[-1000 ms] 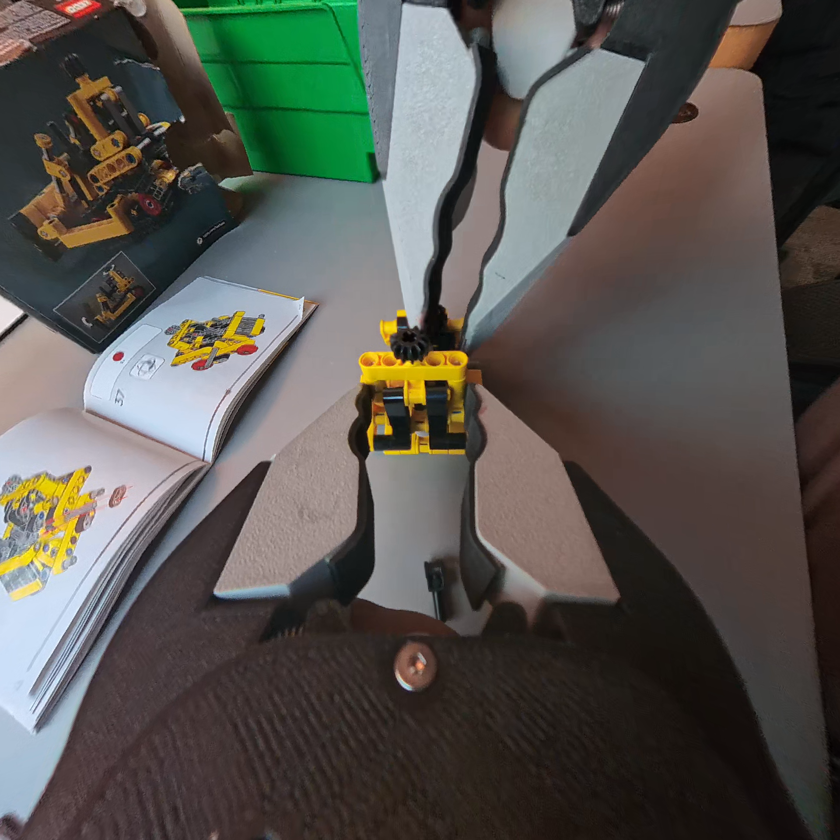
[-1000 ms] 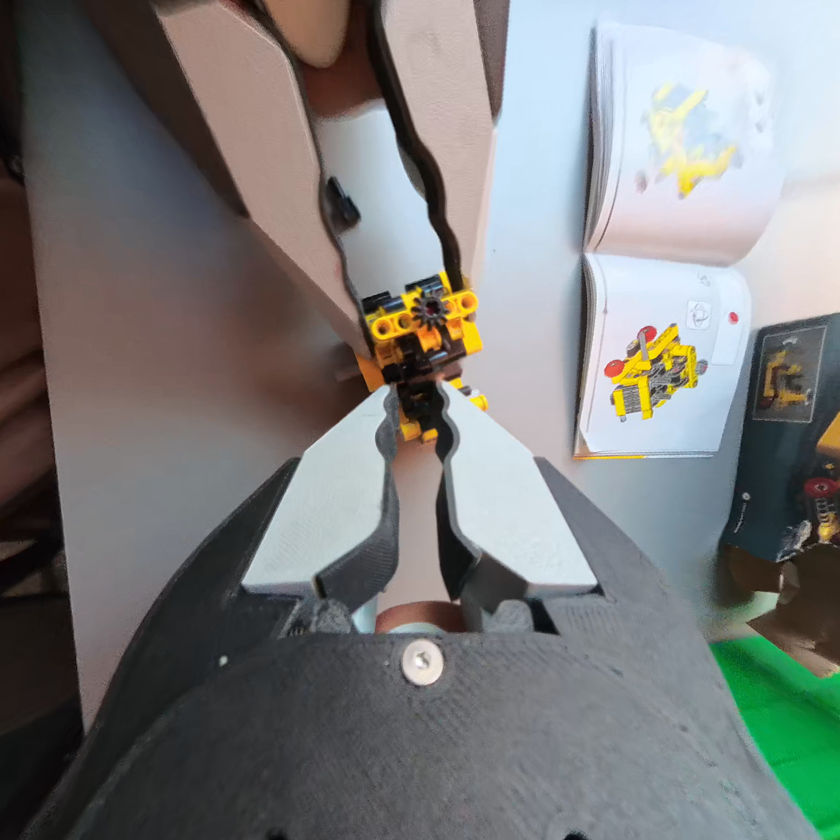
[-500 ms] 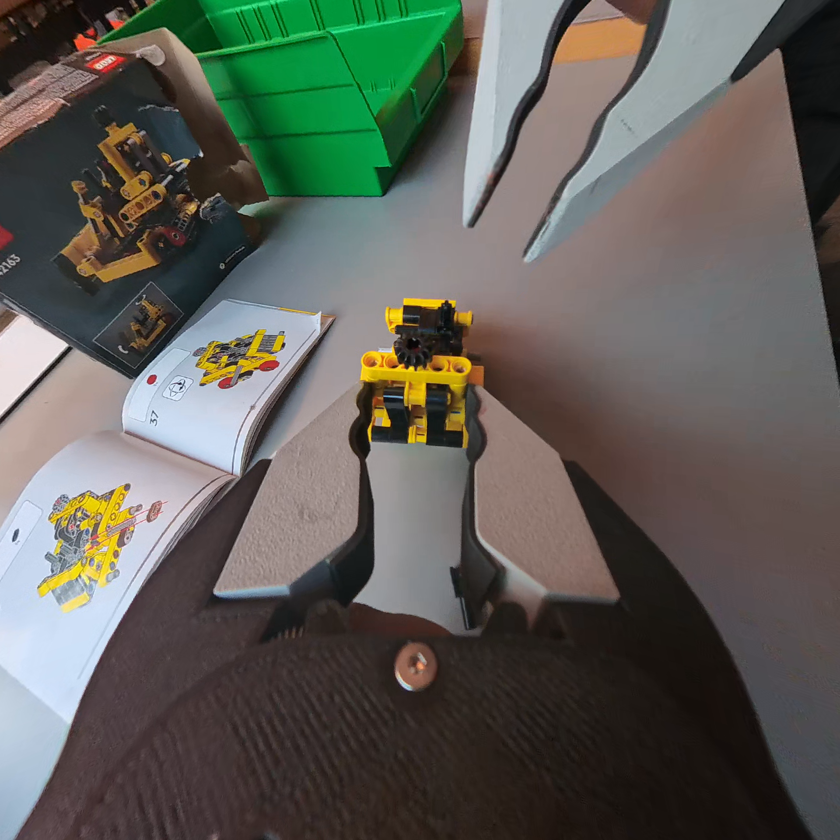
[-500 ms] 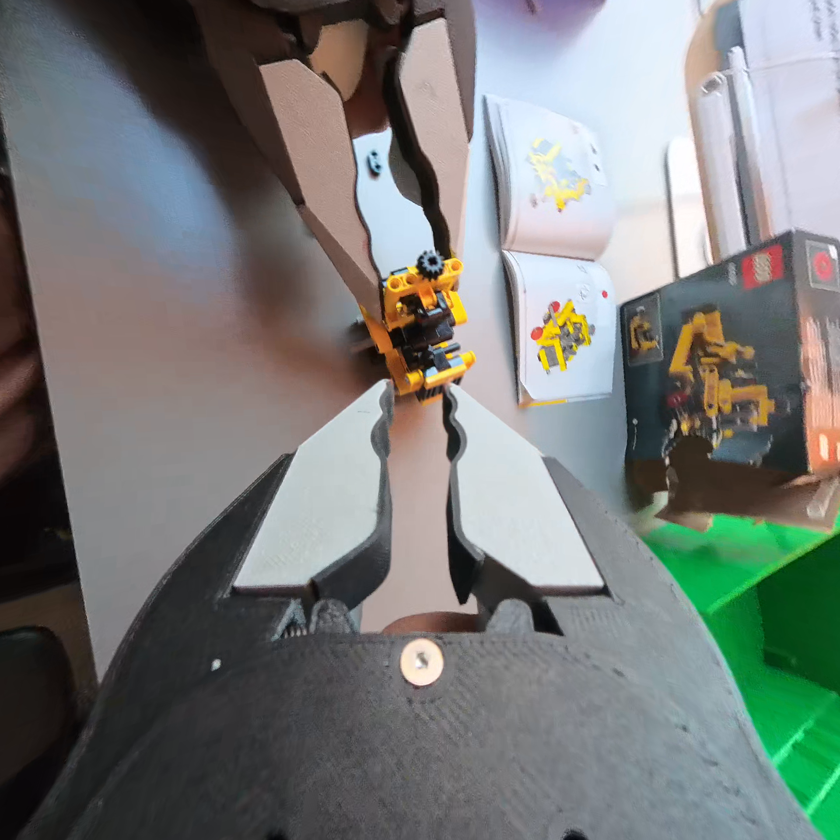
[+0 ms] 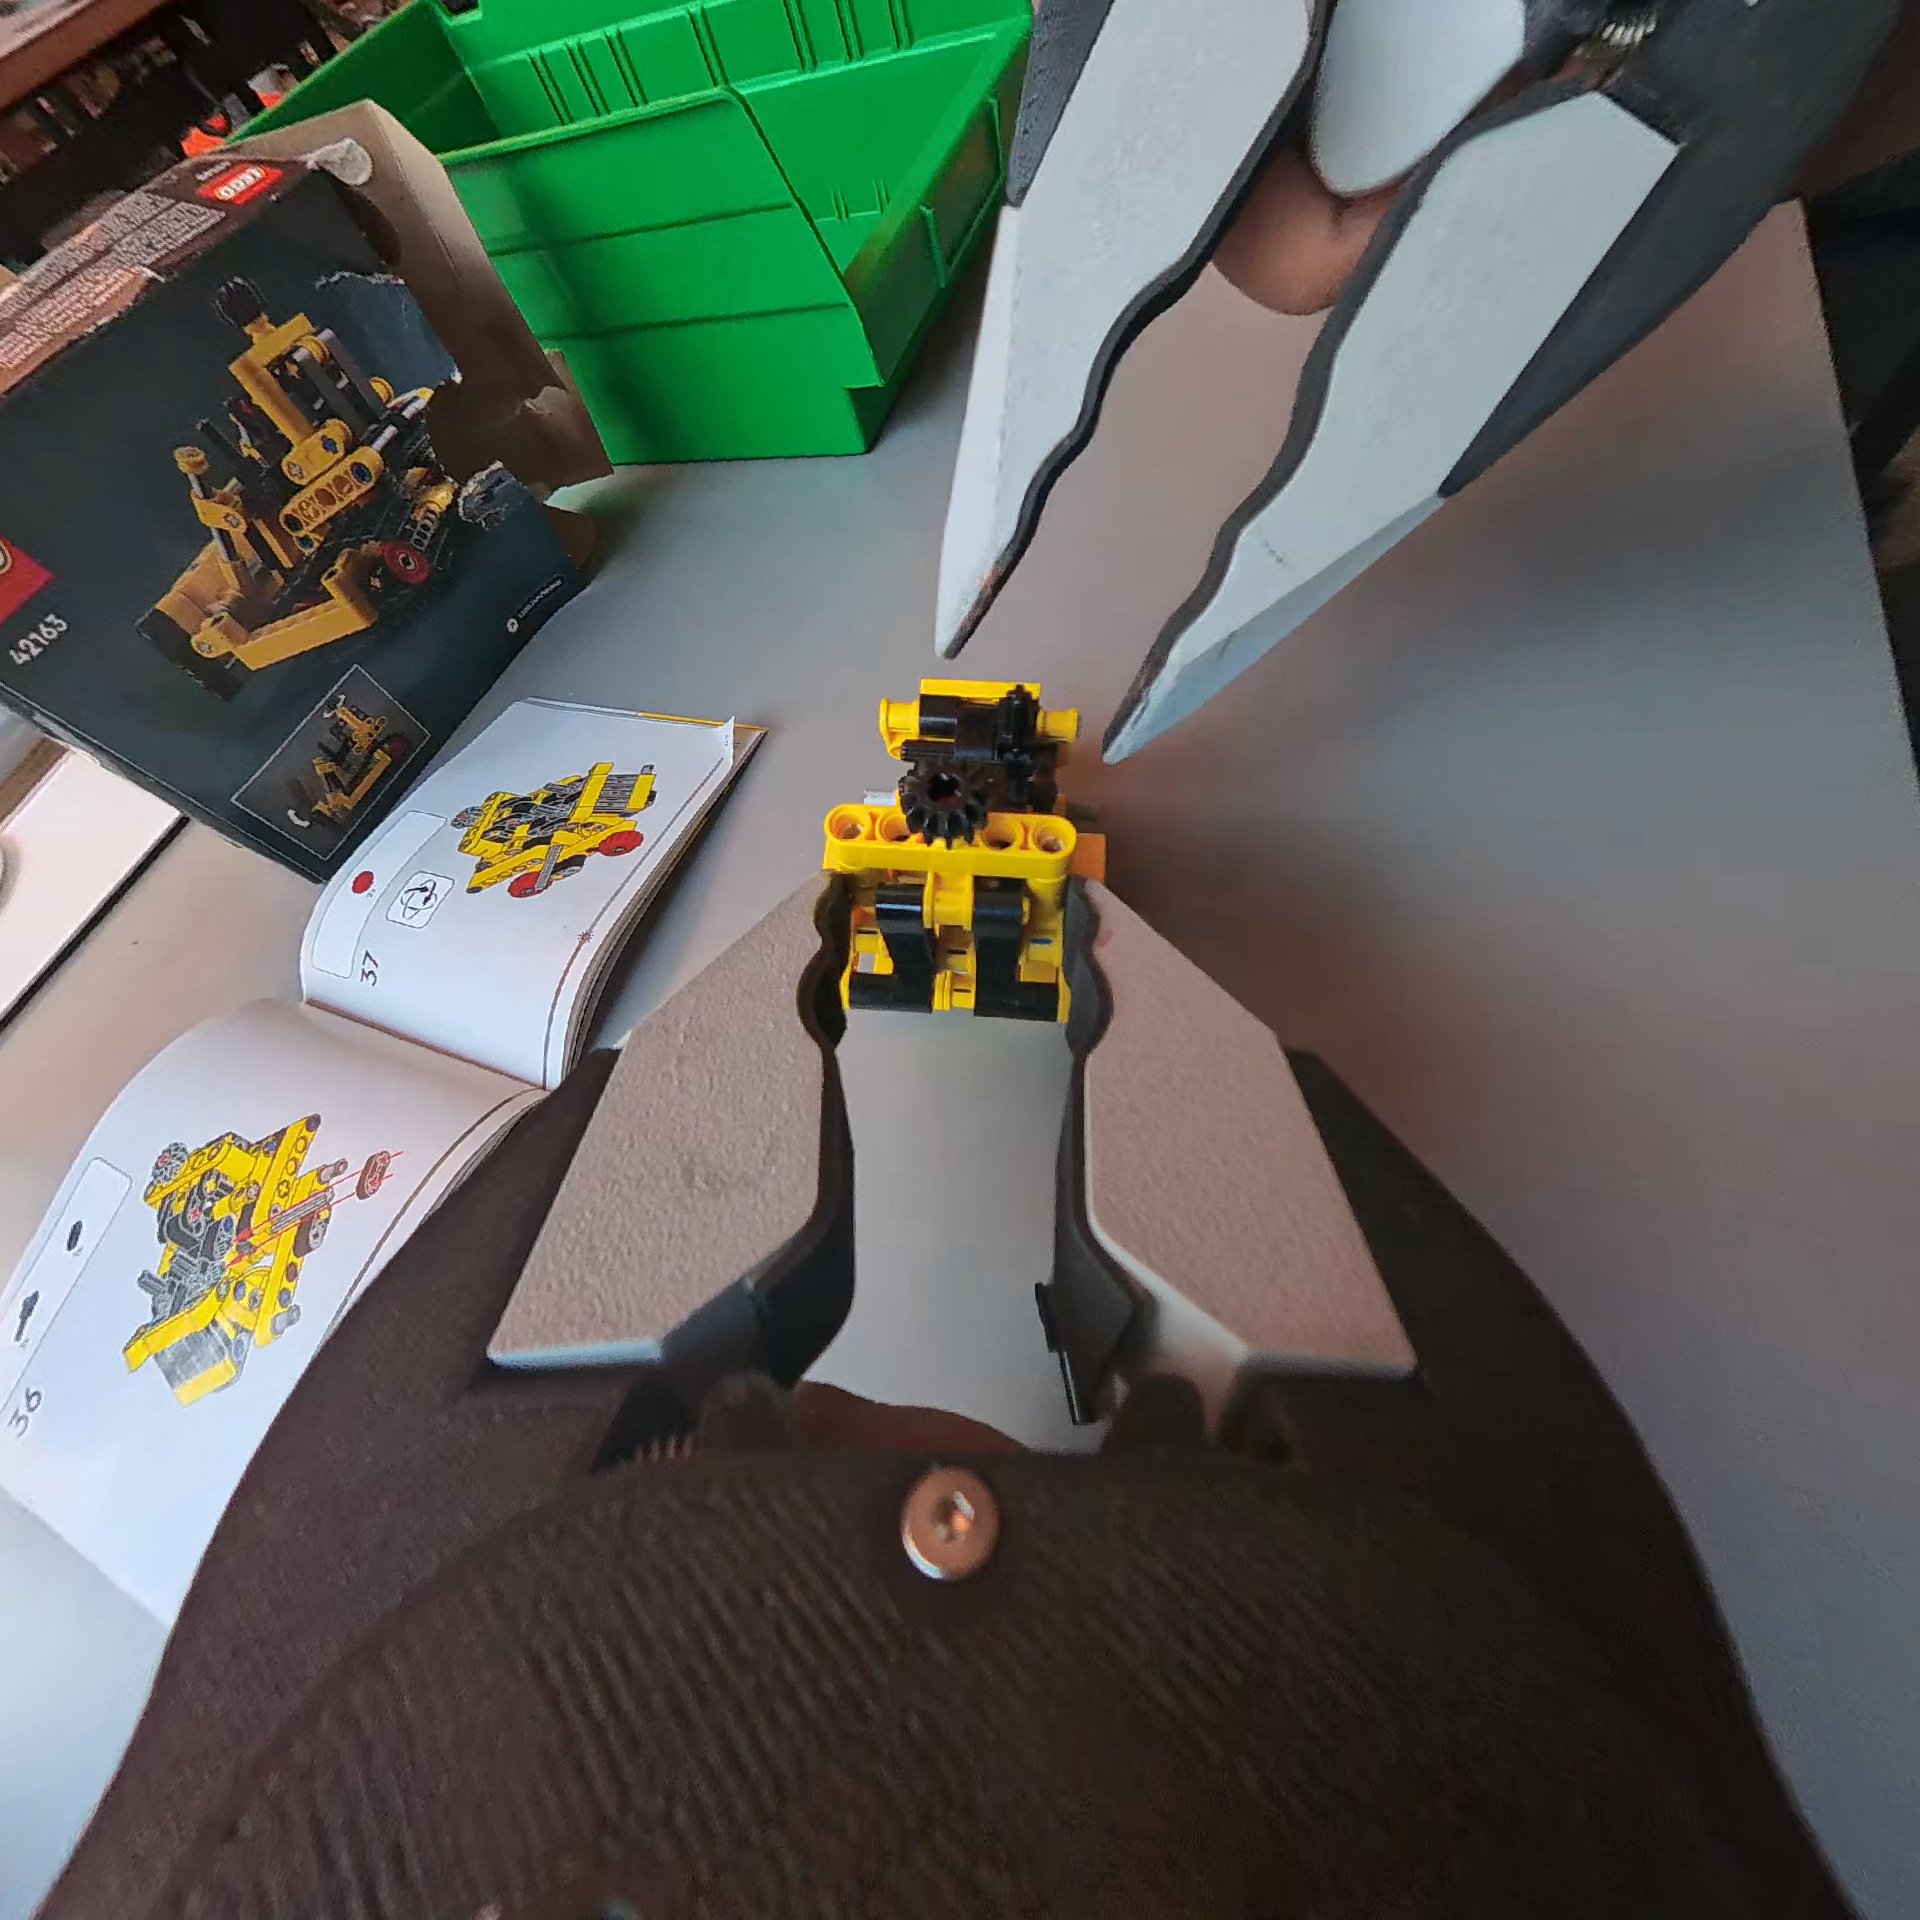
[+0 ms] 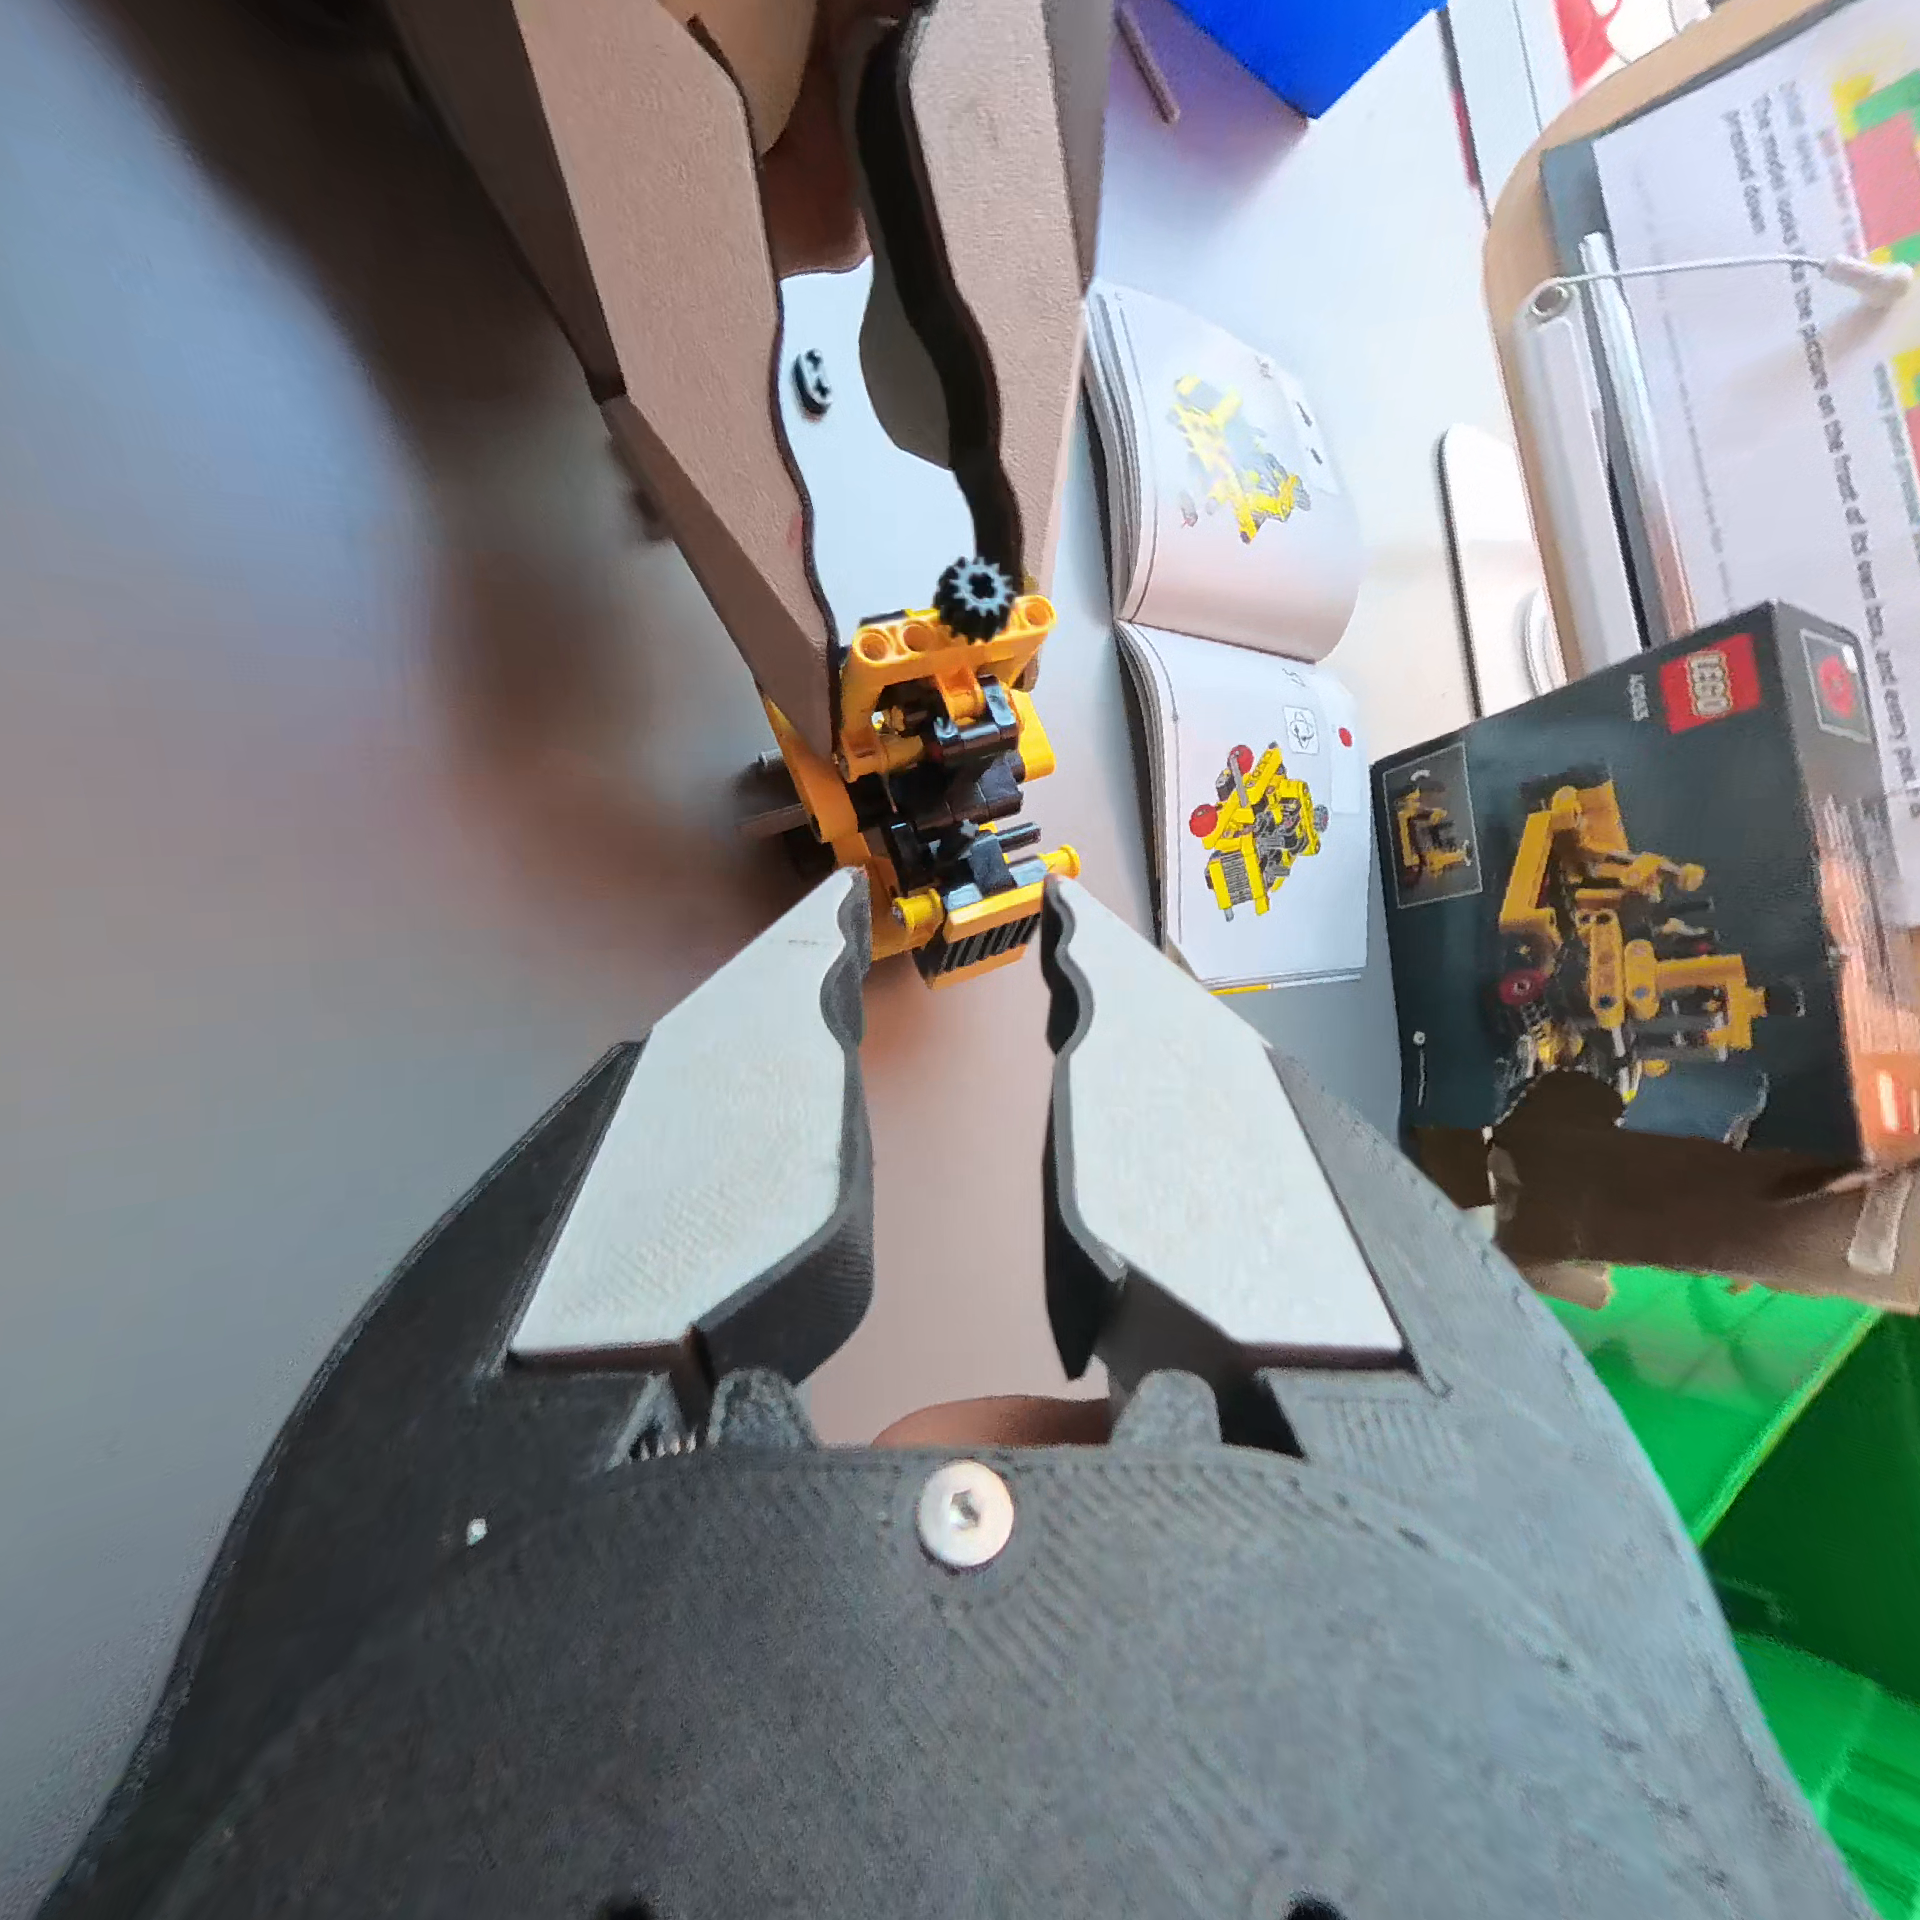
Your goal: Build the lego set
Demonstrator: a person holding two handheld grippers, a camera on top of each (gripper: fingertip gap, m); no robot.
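Observation:
A small yellow and black lego model (image 5: 951, 831) with a black gear on top stands on the grey table (image 5: 1455, 883). My left gripper (image 5: 951, 935) is shut on its near end. My right gripper (image 5: 1034, 696) is open, with its tips just above and beyond the model's far end. In the right wrist view the right gripper (image 6: 951, 894) has its tips on either side of the model's (image 6: 935, 769) striped end, with small gaps. The left gripper (image 6: 925, 644) holds the other end. A small black pin (image 6: 810, 379) lies on the table between the left fingers.
An open instruction booklet (image 5: 499, 894) lies left of the model. The dark set box (image 5: 260, 468) stands behind it, with green bins (image 5: 727, 208) beyond. The table's right edge (image 5: 1849, 520) is close. A clipboard with papers (image 6: 1714, 312) shows in the right wrist view. Left and right tips are no more than a few centimetres apart.
The right gripper left the top of the model, lifted away, then came back down to its far end with jaws wider apart. The left gripper kept hold of the model.

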